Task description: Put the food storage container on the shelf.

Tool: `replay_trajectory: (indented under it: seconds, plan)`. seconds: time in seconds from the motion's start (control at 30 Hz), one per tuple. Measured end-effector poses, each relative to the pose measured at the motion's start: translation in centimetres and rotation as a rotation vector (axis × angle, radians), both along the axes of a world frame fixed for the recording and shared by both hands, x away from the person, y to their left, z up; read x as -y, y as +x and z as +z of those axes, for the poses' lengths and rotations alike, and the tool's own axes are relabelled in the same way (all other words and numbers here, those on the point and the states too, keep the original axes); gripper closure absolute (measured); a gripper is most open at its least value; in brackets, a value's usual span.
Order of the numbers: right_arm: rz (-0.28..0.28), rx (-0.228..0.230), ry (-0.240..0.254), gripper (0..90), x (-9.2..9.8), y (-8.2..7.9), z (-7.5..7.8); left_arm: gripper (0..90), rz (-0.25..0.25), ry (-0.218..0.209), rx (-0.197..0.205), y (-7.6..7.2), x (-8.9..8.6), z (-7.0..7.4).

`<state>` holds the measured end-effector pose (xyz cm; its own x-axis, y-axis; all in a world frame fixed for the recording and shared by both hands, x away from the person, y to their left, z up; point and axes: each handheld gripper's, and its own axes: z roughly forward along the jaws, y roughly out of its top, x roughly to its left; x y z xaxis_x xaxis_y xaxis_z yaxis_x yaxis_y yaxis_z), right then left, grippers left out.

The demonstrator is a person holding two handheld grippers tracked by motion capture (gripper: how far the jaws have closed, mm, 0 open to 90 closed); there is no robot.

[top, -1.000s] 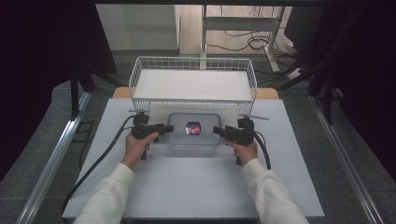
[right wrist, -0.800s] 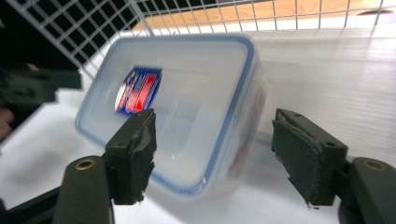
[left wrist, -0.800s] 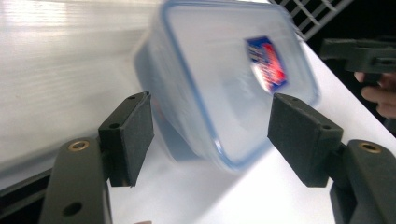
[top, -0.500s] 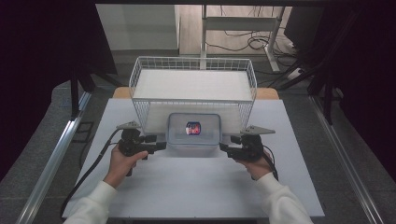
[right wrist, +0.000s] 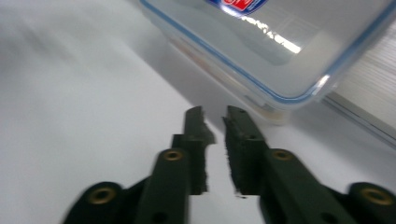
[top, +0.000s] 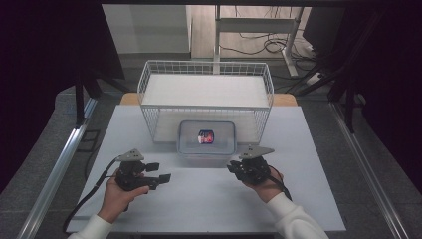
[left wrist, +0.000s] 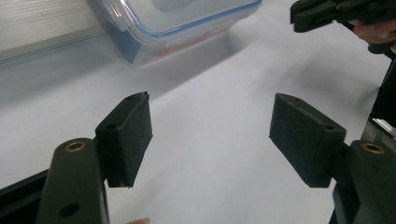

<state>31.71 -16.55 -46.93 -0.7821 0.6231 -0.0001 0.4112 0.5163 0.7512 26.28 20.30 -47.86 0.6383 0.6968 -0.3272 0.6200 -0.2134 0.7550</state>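
Lidded container (top: pixel 207 138) on table (top: pixel 209 204), left gripper (left wrist: pixel 210 135) spread, right gripper (right wrist: pixel 215 126) nearly closed

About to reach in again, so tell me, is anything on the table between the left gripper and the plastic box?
Nothing visible: bare white table lies between the open left gripper and the lidded plastic box.

The high view looks forward and down from above the near edge of the white worktop (top: pixel 209 209), taking in all of it. The left gripper view sits low and close over the worktop, facing the clear lidded plastic box with blue seal (left wrist: pixel 177 23). The right gripper view, equally low, shares that box (right wrist: pixel 280 42).
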Motion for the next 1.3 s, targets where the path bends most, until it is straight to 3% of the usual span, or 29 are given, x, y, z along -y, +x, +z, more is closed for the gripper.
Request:
replay_trajectory:
  seconds: [0.27,0.43,0.77,0.93,1.07,1.3]
  plan:
    - [0.038,-0.028,-0.07,88.9,-4.4,1.6,-2.1,29.4,-0.013,0.022,-0.009,-0.6,0.2,-0.6]
    - [0.033,-0.004,-0.111,89.0,-6.6,2.7,-3.4,29.1,-0.032,0.03,-0.012,-0.6,0.4,-1.0]
    - [-0.019,-0.006,-0.095,89.1,-7.7,4.1,-4.0,29.1,-0.029,0.023,-0.021,-0.5,0.4,-1.1]
    - [-0.022,0.014,-0.077,89.1,-7.9,4.3,-3.3,29.0,-0.03,0.02,-0.023,-0.5,0.4,-1.1]
    - [-0.063,0.036,-0.062,89.1,-7.9,4.6,-2.6,28.9,-0.031,0.023,-0.026,-0.5,0.5,-1.2]
    - [-0.088,0.033,-0.042,89.1,-7.7,5.5,-2.7,27.9,-0.029,0.029,-0.028,-0.4,0.3,-1.2]
